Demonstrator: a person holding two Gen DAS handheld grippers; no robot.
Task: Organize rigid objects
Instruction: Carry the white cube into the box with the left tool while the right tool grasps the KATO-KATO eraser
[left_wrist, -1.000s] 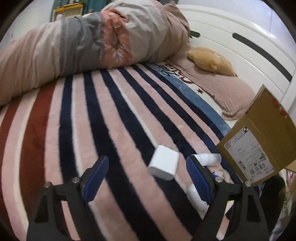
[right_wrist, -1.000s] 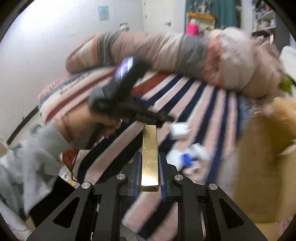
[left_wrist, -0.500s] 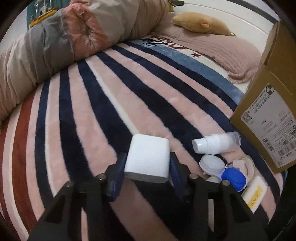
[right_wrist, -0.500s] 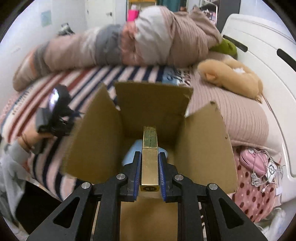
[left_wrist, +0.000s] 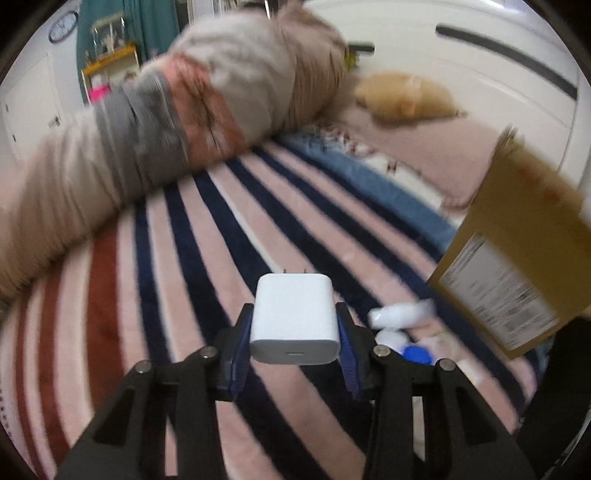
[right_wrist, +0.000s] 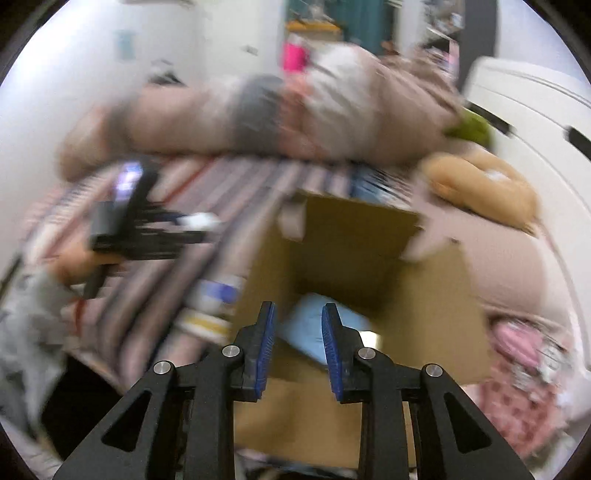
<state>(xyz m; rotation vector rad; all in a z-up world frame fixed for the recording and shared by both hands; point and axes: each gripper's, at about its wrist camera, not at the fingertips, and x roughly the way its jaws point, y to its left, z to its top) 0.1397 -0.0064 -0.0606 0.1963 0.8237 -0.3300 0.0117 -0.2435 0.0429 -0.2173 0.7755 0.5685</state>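
My left gripper (left_wrist: 294, 332) is shut on a white charger block (left_wrist: 294, 317) and holds it above the striped blanket (left_wrist: 192, 266). A white spray bottle (left_wrist: 400, 313) and a blue-lidded jar (left_wrist: 417, 355) lie on the blanket to its right, beside the cardboard box (left_wrist: 517, 266). My right gripper (right_wrist: 297, 334) is open and empty, above the near edge of the open cardboard box (right_wrist: 354, 236). A light blue object (right_wrist: 314, 328) lies inside the box. The left gripper with the charger shows blurred at the left of the right wrist view (right_wrist: 177, 229).
A rolled quilt (left_wrist: 166, 122) lies across the back of the bed. A tan plush toy (left_wrist: 406, 98) rests on the pink pillow by the white headboard (left_wrist: 498, 66). A pink mouse and cable (right_wrist: 517, 343) lie to the right of the box.
My left gripper has lifted the white charger off the blanket. My right gripper has opened and the gold bar it held is gone from its jaws.
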